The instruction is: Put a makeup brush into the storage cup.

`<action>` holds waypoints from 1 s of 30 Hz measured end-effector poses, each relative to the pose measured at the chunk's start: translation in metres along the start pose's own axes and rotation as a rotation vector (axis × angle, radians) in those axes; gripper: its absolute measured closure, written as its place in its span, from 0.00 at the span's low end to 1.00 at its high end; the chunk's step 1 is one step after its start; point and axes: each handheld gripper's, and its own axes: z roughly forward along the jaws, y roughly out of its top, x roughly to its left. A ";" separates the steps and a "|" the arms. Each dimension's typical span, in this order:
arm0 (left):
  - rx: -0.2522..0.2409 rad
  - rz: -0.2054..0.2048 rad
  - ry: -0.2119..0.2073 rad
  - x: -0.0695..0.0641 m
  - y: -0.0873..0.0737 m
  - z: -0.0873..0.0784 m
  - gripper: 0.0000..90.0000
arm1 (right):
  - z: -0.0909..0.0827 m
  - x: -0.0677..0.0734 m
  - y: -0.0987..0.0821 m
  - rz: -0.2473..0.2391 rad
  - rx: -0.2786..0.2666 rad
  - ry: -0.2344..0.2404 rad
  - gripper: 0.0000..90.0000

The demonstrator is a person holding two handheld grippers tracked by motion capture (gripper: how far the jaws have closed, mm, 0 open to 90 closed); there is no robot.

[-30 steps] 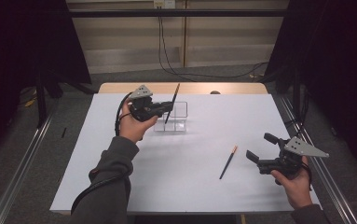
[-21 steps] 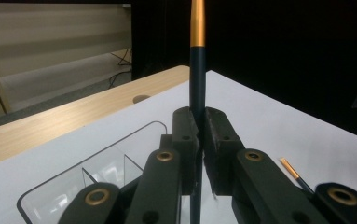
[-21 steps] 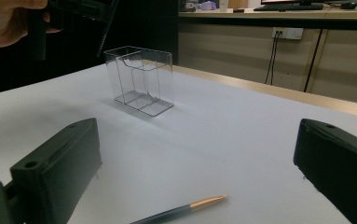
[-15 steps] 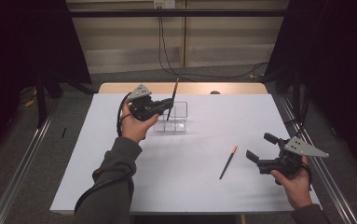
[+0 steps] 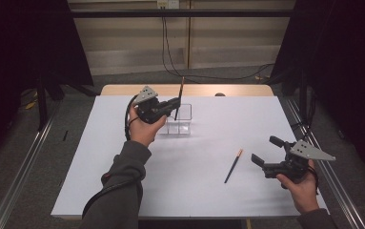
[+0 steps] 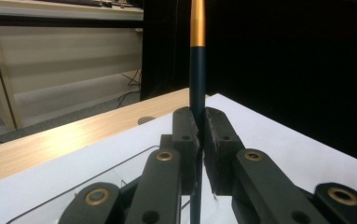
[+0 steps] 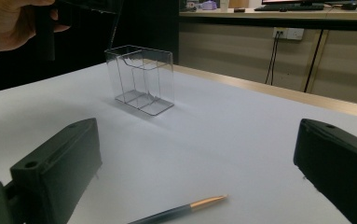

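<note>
My left gripper [image 5: 173, 106] is shut on a dark pen [image 5: 179, 98] with a gold end, held nearly upright above the left part of a clear plastic box [image 5: 181, 123]. In the left gripper view the pads [image 6: 185, 133] pinch the pen [image 6: 197, 70] at its dark shaft, with the box's rim [image 6: 73, 191] below. A second dark pen with a gold tip [image 5: 233, 165] lies flat on the white sheet. My right gripper [image 5: 267, 150] stands open just right of it, low over the table. The right gripper view shows this pen [image 7: 185, 211] between the spread jaws and the box [image 7: 141, 79] farther off.
The white sheet [image 5: 194, 191] covers the table. A bare wooden strip [image 5: 247, 89] with a small dark hole [image 5: 219, 94] runs along the far edge. Metal rails [image 5: 23, 176] flank the table on the floor. Cables hang at the back wall.
The left gripper has edged slightly right and up, and its pen now stands more upright over the box. The right gripper and the lying pen have not moved.
</note>
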 end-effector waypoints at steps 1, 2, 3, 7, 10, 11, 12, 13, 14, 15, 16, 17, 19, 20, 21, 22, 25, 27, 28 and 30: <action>-0.002 0.000 0.003 0.000 0.000 0.000 0.93 | 0.000 0.000 0.000 0.001 0.001 0.001 0.01; -0.010 0.002 -0.002 0.001 0.000 0.001 0.93 | 0.000 0.000 0.000 0.003 -0.001 -0.002 0.01; -0.013 -0.009 0.002 0.000 0.000 0.002 0.93 | 0.000 0.000 0.000 0.001 -0.001 -0.001 0.01; -0.015 -0.007 0.035 0.000 -0.001 0.003 0.93 | -0.001 -0.001 0.000 -0.001 0.001 -0.001 0.01; -0.030 -0.018 0.037 -0.002 -0.002 0.006 0.93 | -0.001 0.000 0.000 -0.001 -0.001 -0.001 0.00; -0.031 -0.019 0.036 -0.003 -0.002 0.006 0.93 | -0.001 0.000 0.000 -0.001 -0.001 0.001 0.01; -0.040 -0.022 0.033 -0.003 -0.003 0.007 0.93 | -0.001 0.000 0.000 0.003 0.001 0.003 0.01; -0.035 -0.016 0.036 -0.003 -0.003 0.007 0.93 | -0.001 0.000 0.000 0.003 0.001 0.004 0.01; -0.046 -0.016 0.043 -0.004 -0.003 0.009 0.93 | -0.001 0.000 0.000 0.005 -0.001 0.002 0.01; -0.046 -0.016 0.043 -0.004 -0.003 0.010 0.93 | -0.001 0.000 0.000 -0.001 -0.001 -0.001 0.00; -0.041 -0.022 0.046 -0.005 -0.003 0.011 0.93 | -0.001 0.000 0.000 -0.002 -0.001 -0.001 0.01; -0.042 -0.017 0.042 -0.006 -0.003 0.012 0.93 | -0.001 0.000 0.000 -0.003 -0.001 -0.001 0.00; -0.049 -0.024 0.048 -0.008 -0.004 0.015 0.93 | -0.001 0.000 0.001 0.002 -0.003 0.001 0.01; -0.042 -0.017 0.043 -0.008 -0.004 0.015 0.93 | -0.001 0.000 0.001 0.002 -0.003 -0.002 0.01; -0.045 -0.015 0.052 -0.009 -0.004 0.017 0.93 | -0.001 0.000 0.001 0.006 -0.002 -0.001 0.01; -0.051 -0.020 0.062 -0.011 -0.004 0.018 0.93 | -0.001 0.000 0.001 0.007 -0.002 -0.001 0.01; -0.055 -0.015 0.060 -0.013 -0.005 0.021 0.93 | -0.002 0.000 0.001 0.004 -0.001 0.000 0.01; -0.068 -0.016 0.055 -0.013 -0.006 0.023 0.93 | -0.002 0.000 0.001 0.005 -0.002 -0.002 0.01; -0.068 -0.017 0.065 -0.014 -0.006 0.024 0.93 | -0.002 0.000 0.001 0.008 -0.003 -0.005 0.01; -0.075 -0.023 0.061 -0.015 -0.006 0.025 0.93 | -0.002 -0.001 0.001 0.009 -0.003 -0.007 0.01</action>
